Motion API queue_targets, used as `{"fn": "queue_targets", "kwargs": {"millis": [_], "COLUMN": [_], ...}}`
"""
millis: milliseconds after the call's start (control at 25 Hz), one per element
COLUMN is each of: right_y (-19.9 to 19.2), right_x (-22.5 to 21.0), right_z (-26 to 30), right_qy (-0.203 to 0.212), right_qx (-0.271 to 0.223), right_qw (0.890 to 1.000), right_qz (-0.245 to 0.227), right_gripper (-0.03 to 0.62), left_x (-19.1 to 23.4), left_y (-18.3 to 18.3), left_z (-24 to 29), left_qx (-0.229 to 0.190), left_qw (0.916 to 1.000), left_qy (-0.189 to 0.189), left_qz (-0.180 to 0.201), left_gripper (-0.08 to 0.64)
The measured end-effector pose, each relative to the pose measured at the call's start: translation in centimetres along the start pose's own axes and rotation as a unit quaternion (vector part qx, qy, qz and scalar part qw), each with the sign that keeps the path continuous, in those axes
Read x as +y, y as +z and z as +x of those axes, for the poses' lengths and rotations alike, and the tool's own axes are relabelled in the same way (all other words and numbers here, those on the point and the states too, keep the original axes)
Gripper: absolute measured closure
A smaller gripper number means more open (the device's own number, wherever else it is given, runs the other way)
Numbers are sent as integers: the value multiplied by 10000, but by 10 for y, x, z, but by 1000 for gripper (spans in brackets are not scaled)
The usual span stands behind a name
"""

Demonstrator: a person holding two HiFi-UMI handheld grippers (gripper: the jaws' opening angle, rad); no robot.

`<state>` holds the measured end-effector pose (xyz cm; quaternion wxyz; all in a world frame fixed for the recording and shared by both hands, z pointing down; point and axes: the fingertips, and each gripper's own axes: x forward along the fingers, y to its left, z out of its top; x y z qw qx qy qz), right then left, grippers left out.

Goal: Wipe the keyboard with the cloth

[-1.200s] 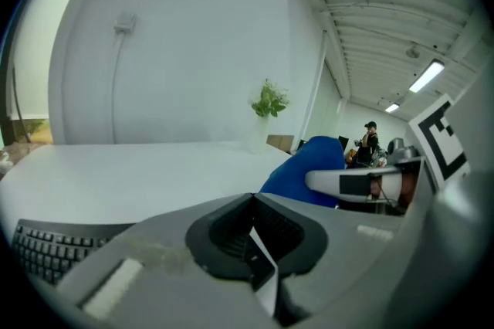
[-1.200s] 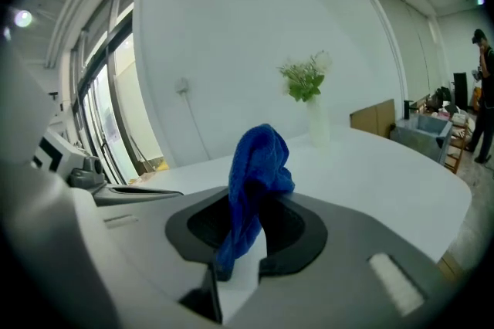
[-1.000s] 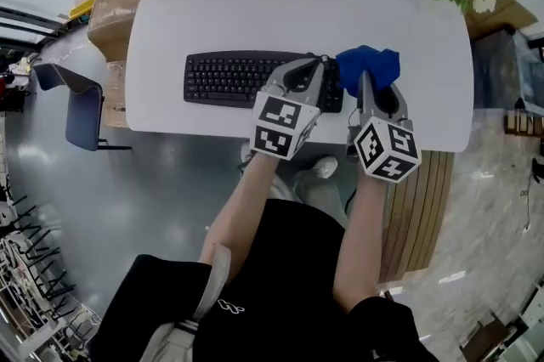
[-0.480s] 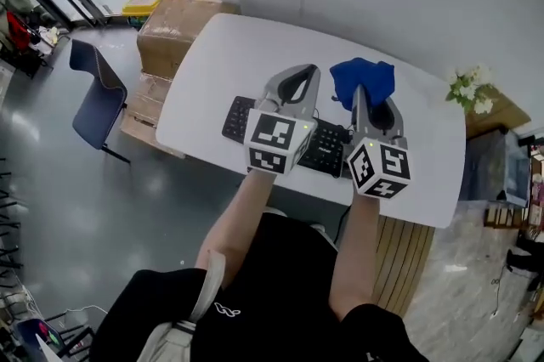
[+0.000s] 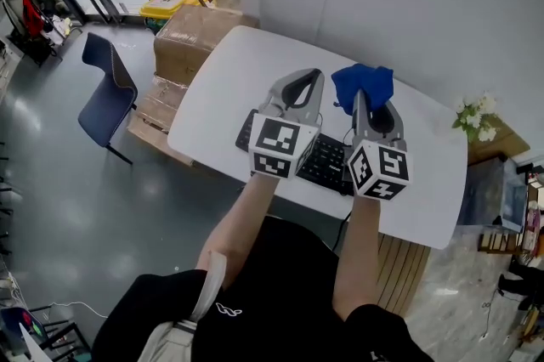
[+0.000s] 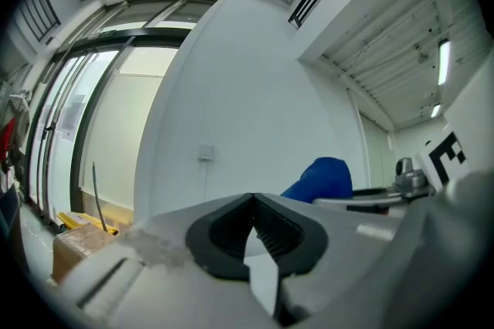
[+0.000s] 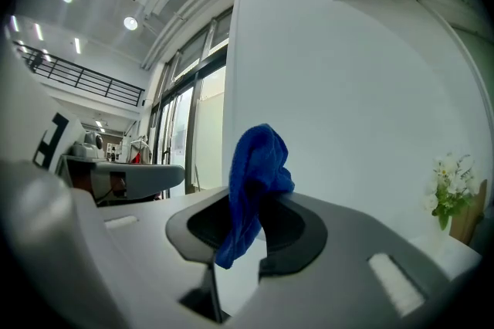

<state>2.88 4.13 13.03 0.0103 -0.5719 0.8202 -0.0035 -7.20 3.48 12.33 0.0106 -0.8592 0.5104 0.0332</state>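
A dark blue plastic chair is seen at far L on the grey floor, w/ brown cardboard boxes stacked beside the white rounded surface. The long black keyboard is laid near the surface's front edge & is partly covered in head view by both claws. The L claw is held w/ jaws together, nothing between them. The R claw is clamped on the crumpled blue cloth, which is held up off the surface. White flowers are seen at far R.
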Motion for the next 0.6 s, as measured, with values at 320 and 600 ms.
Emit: {"fn": "queue_targets", "kwargs": {"millis": [320,600], "right_y": [9,9], "right_x": [7,14], "right_z": [5,5], "right_qy": [30,-68], "right_qx": [-36,-55], "right_qw": [9999,9998], "right_qz": [-127,-155], "right_gripper": [503,503], "left_x": [6,12], "left_y": [11,20], "left_z": [1,-3], "left_qx": [-133,-243], "left_qw": [9999,9996], "left_qy": [-37,-115], "left_qz": [-87,-98], "left_gripper": [564,564]}}
